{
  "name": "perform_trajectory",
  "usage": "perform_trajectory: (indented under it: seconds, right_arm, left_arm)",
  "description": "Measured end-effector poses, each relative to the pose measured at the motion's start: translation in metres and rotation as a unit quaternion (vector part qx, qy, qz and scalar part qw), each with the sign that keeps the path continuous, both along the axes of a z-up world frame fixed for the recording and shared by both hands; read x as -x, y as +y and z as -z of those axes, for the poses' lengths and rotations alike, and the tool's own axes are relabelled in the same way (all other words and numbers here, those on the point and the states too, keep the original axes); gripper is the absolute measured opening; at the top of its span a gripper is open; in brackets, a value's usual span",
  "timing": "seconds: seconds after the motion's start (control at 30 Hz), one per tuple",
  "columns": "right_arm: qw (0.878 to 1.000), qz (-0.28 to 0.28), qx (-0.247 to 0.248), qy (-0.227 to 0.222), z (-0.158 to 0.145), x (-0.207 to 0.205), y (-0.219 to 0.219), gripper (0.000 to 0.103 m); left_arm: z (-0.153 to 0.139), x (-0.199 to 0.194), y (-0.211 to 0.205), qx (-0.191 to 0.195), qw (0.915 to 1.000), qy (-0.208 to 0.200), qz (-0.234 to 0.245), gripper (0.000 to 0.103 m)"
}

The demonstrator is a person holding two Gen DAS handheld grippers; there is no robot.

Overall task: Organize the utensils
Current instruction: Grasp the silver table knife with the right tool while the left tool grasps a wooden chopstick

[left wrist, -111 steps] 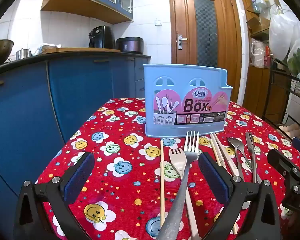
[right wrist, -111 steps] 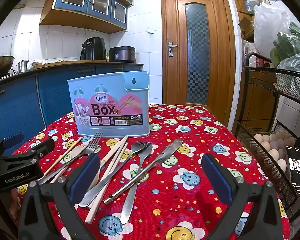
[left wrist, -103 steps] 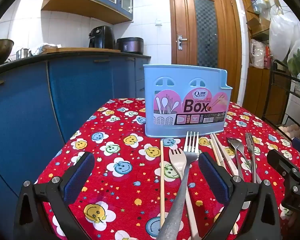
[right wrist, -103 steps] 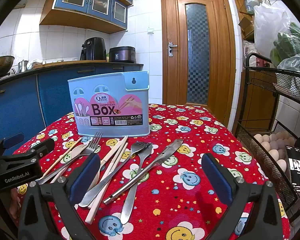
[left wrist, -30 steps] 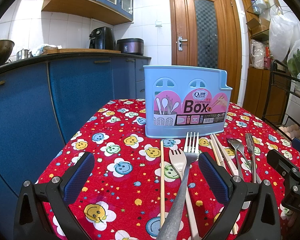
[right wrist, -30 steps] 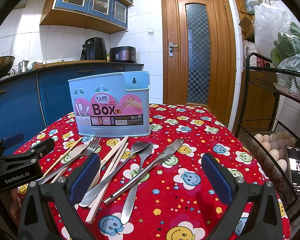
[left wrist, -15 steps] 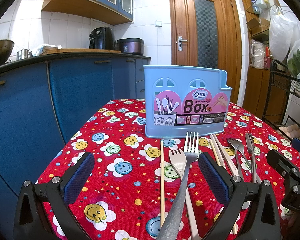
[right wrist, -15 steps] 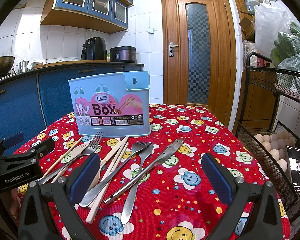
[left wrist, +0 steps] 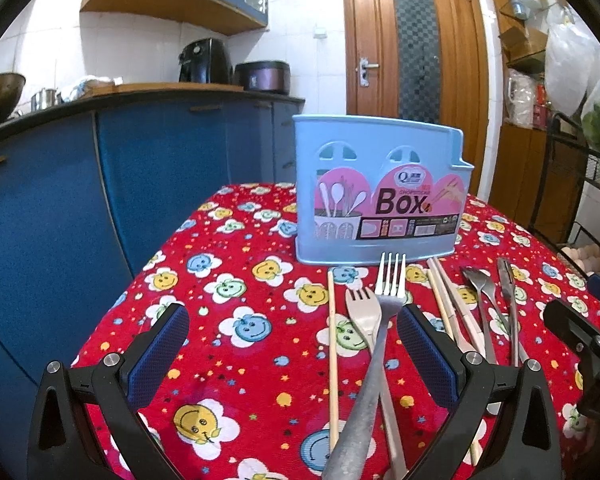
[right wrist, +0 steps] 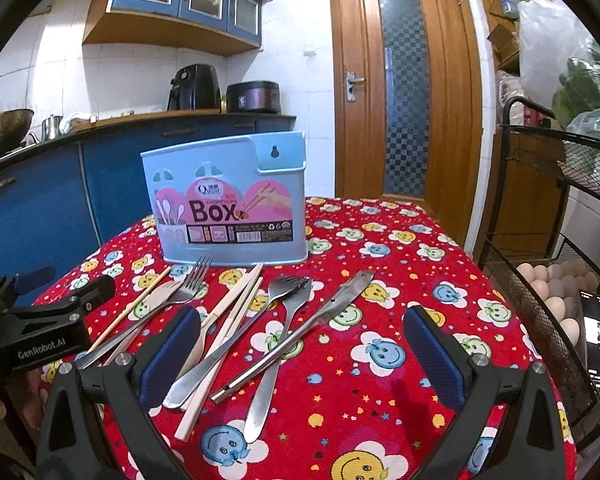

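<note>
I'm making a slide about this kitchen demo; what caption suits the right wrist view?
Open tongs hover over forks, knives and chopsticks lying before a blue utensil box.

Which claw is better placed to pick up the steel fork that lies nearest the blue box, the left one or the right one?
Probably left. The steel fork lies between the open fingers of the left claw, its handle pointing toward it. The right claw is open over the knife, farther from that fork.
</note>
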State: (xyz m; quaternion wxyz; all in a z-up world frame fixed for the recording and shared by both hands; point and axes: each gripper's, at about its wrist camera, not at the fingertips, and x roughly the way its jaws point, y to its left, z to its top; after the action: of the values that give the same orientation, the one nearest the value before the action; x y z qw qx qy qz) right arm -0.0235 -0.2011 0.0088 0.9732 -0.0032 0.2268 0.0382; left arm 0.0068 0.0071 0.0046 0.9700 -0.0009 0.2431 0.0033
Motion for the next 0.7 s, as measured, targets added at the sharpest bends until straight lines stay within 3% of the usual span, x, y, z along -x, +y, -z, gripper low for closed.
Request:
perform_trajectory:
  seconds: [0.13, 0.43, 0.57, 0.7]
  right_arm:
    - [1.0, -0.018, -0.002, 0.024, -0.004, -0.004, -0.002, 0.103]
    - [0.992, -0.033, -0.029, 0.117, -0.013, -0.035, -0.026, 0.103]
    - [0.981, -0.027, -0.073, 0.176, -0.011, -0.054, -0.04, 0.103]
    - [0.972, -0.013, -0.073, 0.224, -0.009, -0.071, -0.045, 0.103]
  left_arm:
    - [-0.005, -0.005, 0.006, 0.001, 0.9999, 0.01, 0.006, 0.103]
    - [-0.012, -0.034, 0.006, -0.003, 0.9946, 0.093, 0.046, 0.103]
    - [-0.008, -0.049, 0.002, -0.006, 0.9894, 0.133, 0.057, 0.103]
    - [-0.005, -0.066, 0.003, 0.007, 0.9819, 0.174, 0.076, 0.103]
